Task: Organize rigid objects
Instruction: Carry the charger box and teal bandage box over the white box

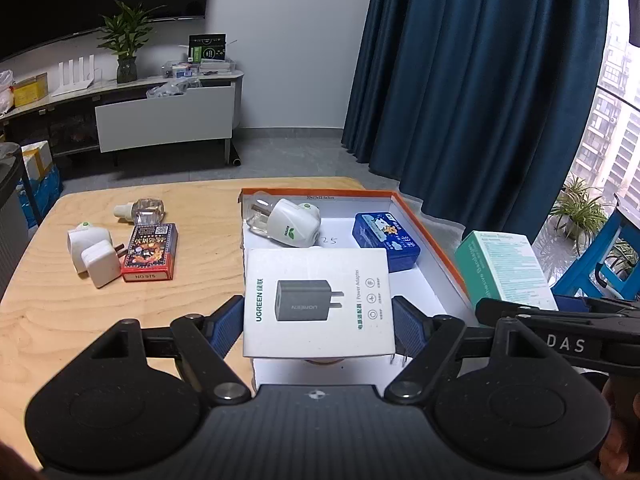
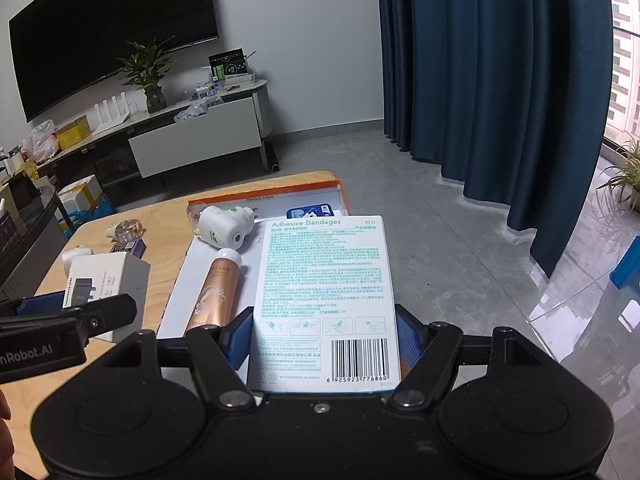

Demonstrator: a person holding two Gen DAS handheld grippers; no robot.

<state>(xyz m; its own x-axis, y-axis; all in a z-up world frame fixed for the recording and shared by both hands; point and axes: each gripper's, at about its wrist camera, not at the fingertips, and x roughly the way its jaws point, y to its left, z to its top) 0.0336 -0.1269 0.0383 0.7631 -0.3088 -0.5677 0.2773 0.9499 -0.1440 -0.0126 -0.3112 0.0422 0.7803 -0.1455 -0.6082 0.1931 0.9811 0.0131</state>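
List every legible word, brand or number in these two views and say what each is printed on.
"UGREEN", "Power Adapter": white adapter box.
"Adhesive Bandages", "6 925923 776860": bandage box; its fine print is too small.
"NO 975": red card pack.
"DAS": right claw.
"mRobot.AI": left claw.

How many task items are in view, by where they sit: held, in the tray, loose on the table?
Held: 2, power adapter box in left gripper, bandage box in right gripper
In tray: 3, white plug-in, blue tin, gold tube
Loose on table: 4, refill bottle, card pack, white plug-in unit, white charger
Total: 9
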